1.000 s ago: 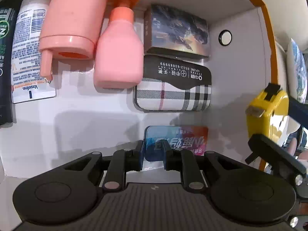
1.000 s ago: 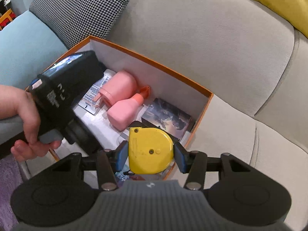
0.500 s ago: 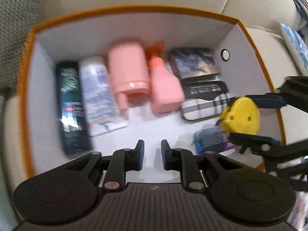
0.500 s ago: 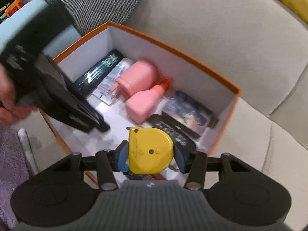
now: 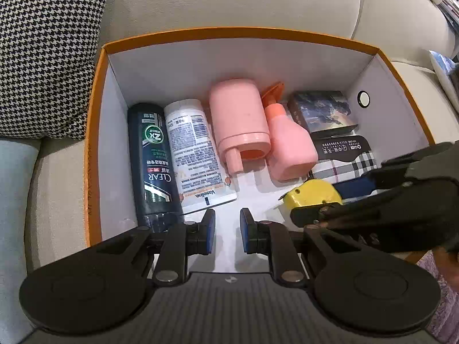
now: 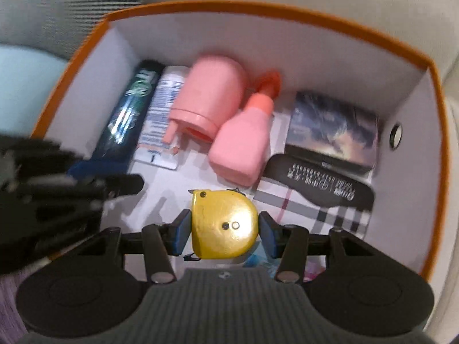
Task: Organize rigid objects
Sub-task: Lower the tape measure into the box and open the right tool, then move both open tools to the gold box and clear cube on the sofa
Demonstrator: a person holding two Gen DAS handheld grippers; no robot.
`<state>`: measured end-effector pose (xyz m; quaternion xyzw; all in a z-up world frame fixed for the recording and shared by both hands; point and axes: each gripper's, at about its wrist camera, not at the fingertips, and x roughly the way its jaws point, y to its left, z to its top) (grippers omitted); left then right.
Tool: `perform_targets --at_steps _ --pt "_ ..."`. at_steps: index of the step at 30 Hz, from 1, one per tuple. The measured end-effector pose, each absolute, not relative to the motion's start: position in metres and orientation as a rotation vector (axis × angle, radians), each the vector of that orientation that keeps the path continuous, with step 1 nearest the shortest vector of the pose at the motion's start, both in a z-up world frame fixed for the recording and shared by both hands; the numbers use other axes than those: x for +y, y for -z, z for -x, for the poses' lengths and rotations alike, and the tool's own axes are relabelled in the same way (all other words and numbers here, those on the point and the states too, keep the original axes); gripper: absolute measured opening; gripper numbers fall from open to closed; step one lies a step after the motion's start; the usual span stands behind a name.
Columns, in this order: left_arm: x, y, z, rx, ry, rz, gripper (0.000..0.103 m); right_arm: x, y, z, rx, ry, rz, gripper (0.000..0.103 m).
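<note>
Orange-rimmed box point(image 5: 94, 132), white inside, sits on a beige sofa point(image 5: 229, 0); houndstooth cushion point(image 5: 43, 51) just beyond the box's left wall. Right gripper point(image 6: 225, 229) points down into the box, fingers pinching a yellow tape measure point(image 6: 223, 223) by its two sides, above the white floor near the front edge, right of centre. Cannot tell if the tape measure touches the floor. Left gripper point(image 5: 227, 229) hovers over the front edge near the middle, fingers drawn nearly together with nothing between them. Along the back wall, left to right: dark green shampoo bottle point(image 5: 152, 154), white lotion tube point(image 5: 195, 149), pink cylindrical container point(image 5: 238, 114), pink spray bottle point(image 5: 287, 140), all lying down side by side. Back right corner: dark picture-printed box point(image 5: 321, 109); just in front of it a plaid case with black flap point(image 5: 344, 157). The plaid case lies close to the right of the tape measure; the spray bottle's base is just behind it. A bluish packet point(image 6: 258, 259) shows partly under the right gripper, blurred. Round hole point(image 5: 363, 98) in the right wall.
</note>
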<state>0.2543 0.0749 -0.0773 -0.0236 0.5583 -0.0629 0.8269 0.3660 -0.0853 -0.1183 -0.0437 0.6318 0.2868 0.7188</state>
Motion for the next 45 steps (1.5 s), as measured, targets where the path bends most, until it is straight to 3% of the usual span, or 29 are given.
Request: perform_targets --at_steps 18,33,40,45 --pt "0.079 0.061 -0.239 1.074 0.124 0.060 0.020 -0.072 0.124 -0.362 1.423 -0.550 0.088 0.053" --pt "0.061 -0.018 -0.166 0.814 0.156 0.074 0.020 -0.111 0.032 -0.297 1.092 -0.634 0.078 0.053" --pt "0.051 -0.027 -0.117 0.821 0.137 0.051 0.020 -0.142 0.000 -0.239 0.943 -0.654 0.023 0.054" --pt "0.051 -0.009 -0.083 0.888 0.145 0.104 0.021 -0.158 0.008 -0.189 0.921 -0.654 0.016 0.056"
